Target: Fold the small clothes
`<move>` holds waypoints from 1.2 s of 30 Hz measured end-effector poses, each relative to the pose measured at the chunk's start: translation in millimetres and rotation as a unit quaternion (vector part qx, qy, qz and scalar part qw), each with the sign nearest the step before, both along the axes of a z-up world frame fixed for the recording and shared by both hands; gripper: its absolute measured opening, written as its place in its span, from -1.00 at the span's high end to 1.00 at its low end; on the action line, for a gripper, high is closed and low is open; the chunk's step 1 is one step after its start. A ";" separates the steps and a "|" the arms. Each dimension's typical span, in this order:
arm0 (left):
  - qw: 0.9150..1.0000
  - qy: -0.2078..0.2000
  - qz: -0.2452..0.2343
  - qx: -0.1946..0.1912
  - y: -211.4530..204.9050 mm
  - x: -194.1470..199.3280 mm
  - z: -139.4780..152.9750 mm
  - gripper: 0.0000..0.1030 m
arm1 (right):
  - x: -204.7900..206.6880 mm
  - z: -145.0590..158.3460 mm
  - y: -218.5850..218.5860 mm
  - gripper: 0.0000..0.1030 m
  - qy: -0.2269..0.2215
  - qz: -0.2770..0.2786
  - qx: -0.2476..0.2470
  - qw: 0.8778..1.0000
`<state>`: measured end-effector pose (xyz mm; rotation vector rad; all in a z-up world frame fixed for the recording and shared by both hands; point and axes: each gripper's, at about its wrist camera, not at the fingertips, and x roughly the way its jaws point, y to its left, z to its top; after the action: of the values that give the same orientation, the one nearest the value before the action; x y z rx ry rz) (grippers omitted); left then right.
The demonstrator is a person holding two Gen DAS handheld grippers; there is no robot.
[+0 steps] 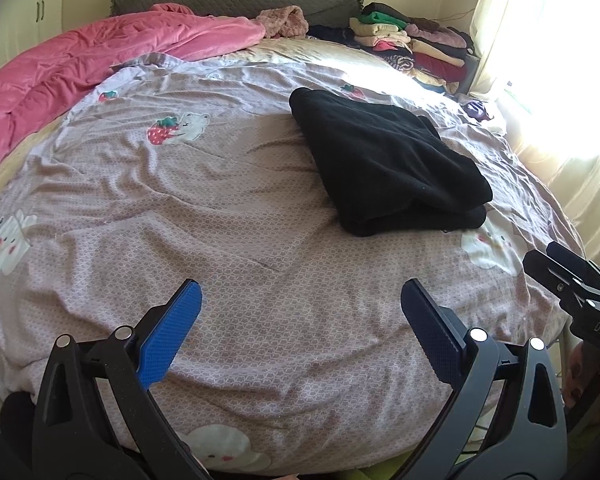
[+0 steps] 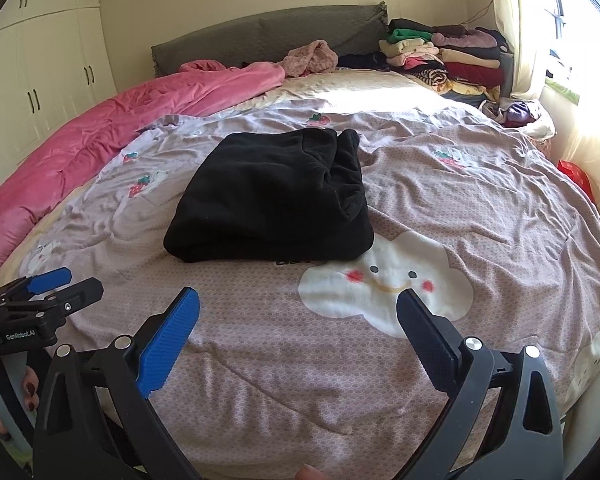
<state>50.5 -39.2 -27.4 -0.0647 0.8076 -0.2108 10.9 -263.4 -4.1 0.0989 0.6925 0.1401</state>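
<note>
Black garment [image 2: 270, 196]: folded, mid-bed [image 2: 480, 208], untouched.
Left hand-held gripper [image 1: 300, 312]: released, near edge.
Right hand-held gripper [image 2: 298, 316]: released, empty.
Risk: gripping only the top layer could undo the fold.

You face a bed [image 2: 500, 208] with a grey headboard [image 2: 268, 36] — cream wardrobe [image 2: 48, 64] to its left, sunlit curtained window [image 2: 540, 20] to its right.

White letters "DAS" stand on the black body of the right gripper [image 1: 572, 280], seen at four o'clock in the left wrist view. White lettering "GenRobot.AI" stands on the black body of the left gripper [image 2: 66, 284], at eight o'clock in the right wrist view.
</note>
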 end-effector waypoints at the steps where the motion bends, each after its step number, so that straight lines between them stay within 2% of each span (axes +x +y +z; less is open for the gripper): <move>1: 1.000 0.000 0.001 0.002 -0.2 0.0 0.0 -0.82 | 0.0 0.4 -0.1 -0.91 0.000 -0.001 0.000 1.000; 36: 1.000 -0.006 0.001 0.005 0.0 -2.5 4.5 -0.82 | -2.8 3.4 3.8 -0.91 0.002 0.000 0.002 1.000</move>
<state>48.0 -39.2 -22.9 -0.0544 0.7959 -0.2047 8.1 -259.6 -0.7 0.1019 0.6972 0.1416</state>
